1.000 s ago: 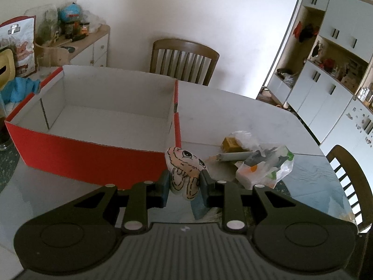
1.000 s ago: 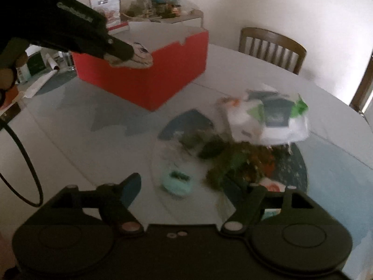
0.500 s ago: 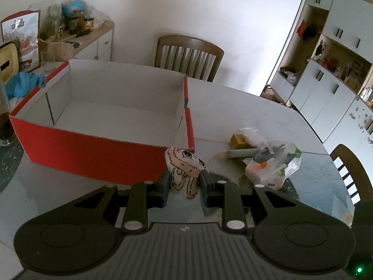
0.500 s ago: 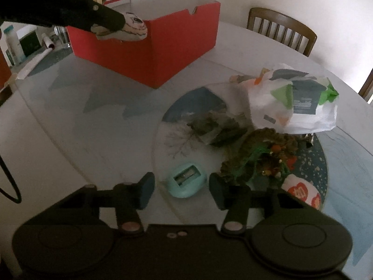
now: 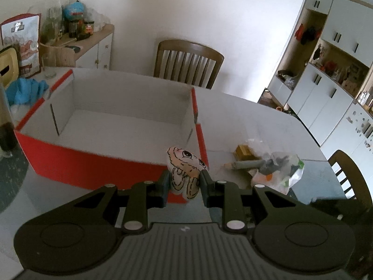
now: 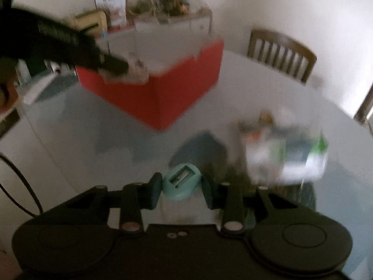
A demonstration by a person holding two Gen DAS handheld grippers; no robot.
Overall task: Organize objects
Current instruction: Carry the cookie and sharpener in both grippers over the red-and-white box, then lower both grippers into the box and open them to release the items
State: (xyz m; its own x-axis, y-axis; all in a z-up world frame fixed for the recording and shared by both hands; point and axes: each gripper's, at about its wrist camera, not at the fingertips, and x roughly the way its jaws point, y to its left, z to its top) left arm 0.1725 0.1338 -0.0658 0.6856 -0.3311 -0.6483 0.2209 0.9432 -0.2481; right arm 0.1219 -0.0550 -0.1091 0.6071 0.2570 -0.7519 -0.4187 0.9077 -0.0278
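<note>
A: Left gripper (image 5: 184, 182) clamped tight on a small soft toy (image 5: 185, 171), pads pressing both its flanks, head poking up past the fingertips

B: Cartoon face, big black eyes, peach cap, white puffy body with black outlines; glossy, squashy skin. Hanging just at the near right corner of the red box (image 5: 93, 163)

A: Cardboard, red outside, plain white inside, open top, slot cut in the left wall

B: Over to the right gripper (image 6: 180, 186), jaws closing around a teal pencil sharpener (image 6: 181, 182), lifted clear of the table (image 6: 77, 144)

A: Rounded plastic shell, rectangular slot with a metal blade facing up. Sitting between the two fingers, pads at both sides; blurred frame, contact hard to confirm

B: Beyond it a crinkled plastic bag (image 6: 286, 158), white with green and dark patches, smeared by motion. Print unreadable

A: On the sideboard, a red and white pouch (image 5: 22, 44) with lettering too small to read
</note>
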